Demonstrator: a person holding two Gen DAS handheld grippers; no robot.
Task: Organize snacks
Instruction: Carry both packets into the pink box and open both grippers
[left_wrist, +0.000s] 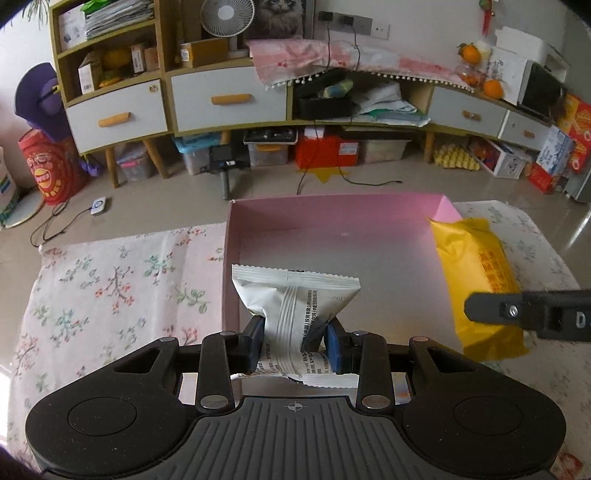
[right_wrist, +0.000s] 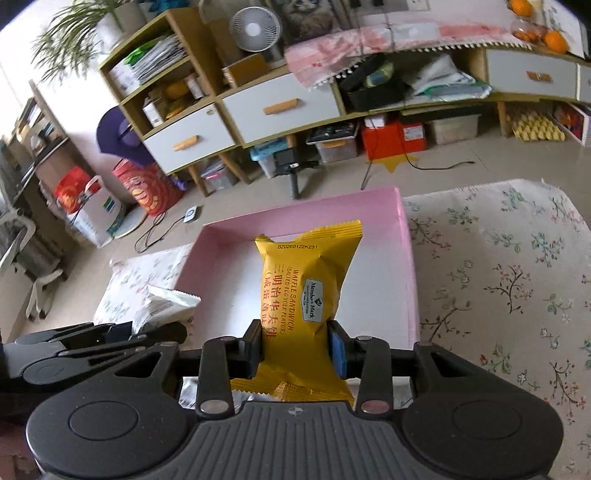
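Observation:
My left gripper (left_wrist: 295, 341) is shut on a white snack packet (left_wrist: 295, 302) and holds it above the near left part of an open pink box (left_wrist: 332, 210). My right gripper (right_wrist: 297, 345) is shut on a yellow waffle sandwich packet (right_wrist: 306, 291) and holds it above the same pink box (right_wrist: 404, 258). The yellow packet (left_wrist: 476, 273) shows in the left wrist view at the box's right side, with a right gripper finger (left_wrist: 517, 310) across it. The white packet (right_wrist: 166, 302) and left gripper (right_wrist: 122, 332) show at the left of the right wrist view.
The box stands on a floral cloth (left_wrist: 110, 288) over the table (right_wrist: 517, 277). Beyond the table edge is floor with cables, a low cabinet with drawers (left_wrist: 229, 99), storage bins (left_wrist: 266, 151) and a small tripod (right_wrist: 293, 173).

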